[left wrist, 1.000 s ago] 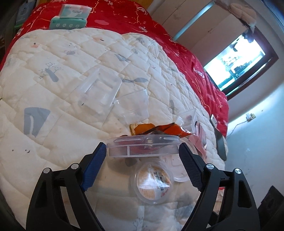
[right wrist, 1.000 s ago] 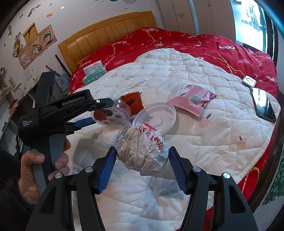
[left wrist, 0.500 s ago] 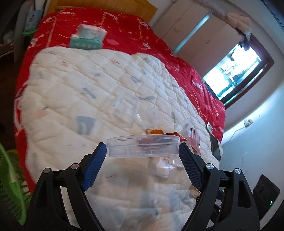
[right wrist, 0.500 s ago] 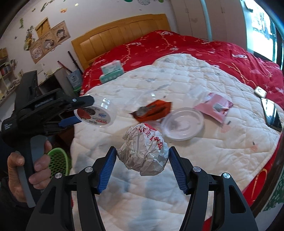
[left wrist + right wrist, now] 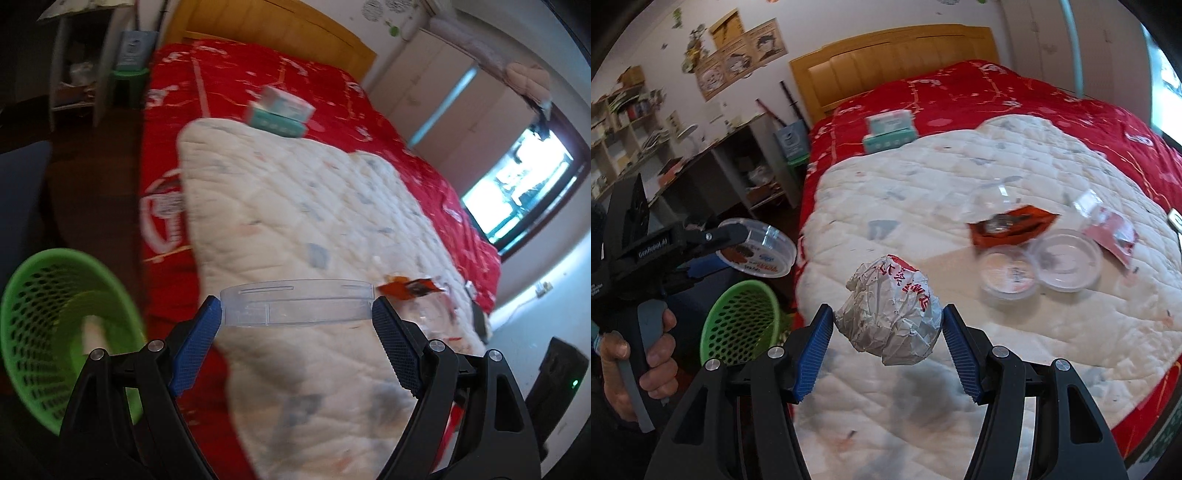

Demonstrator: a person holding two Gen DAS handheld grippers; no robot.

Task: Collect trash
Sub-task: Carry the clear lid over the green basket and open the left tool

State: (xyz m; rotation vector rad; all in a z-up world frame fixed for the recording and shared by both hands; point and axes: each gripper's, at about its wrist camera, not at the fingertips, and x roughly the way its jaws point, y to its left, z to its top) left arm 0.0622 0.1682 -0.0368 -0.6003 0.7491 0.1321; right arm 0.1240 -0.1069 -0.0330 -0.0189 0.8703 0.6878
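Observation:
My left gripper [image 5: 296, 308] is shut on a clear round plastic lid [image 5: 295, 303], held edge-on between the blue pads. In the right wrist view that lid [image 5: 757, 251] shows a red printed label and hangs above and left of the green mesh basket [image 5: 740, 325]. My right gripper [image 5: 887, 325] is shut on a crumpled white paper ball [image 5: 890, 317] with red print, held over the white quilt. The green basket [image 5: 48, 325] stands on the floor at the lower left of the left wrist view, with something pale inside.
On the quilt [image 5: 960, 184] lie an orange wrapper [image 5: 1012, 225], two round plastic containers [image 5: 1008, 273], a pink packet [image 5: 1115, 236] and clear plastic pieces. A teal tissue box [image 5: 890, 133] sits near the headboard. Shelves and a desk stand left of the bed. A hand [image 5: 635, 354] grips the left tool.
Both grippers have drawn back from the trash pile towards the bed's left edge, each keeping its load. The green basket has come into view beside the bed.

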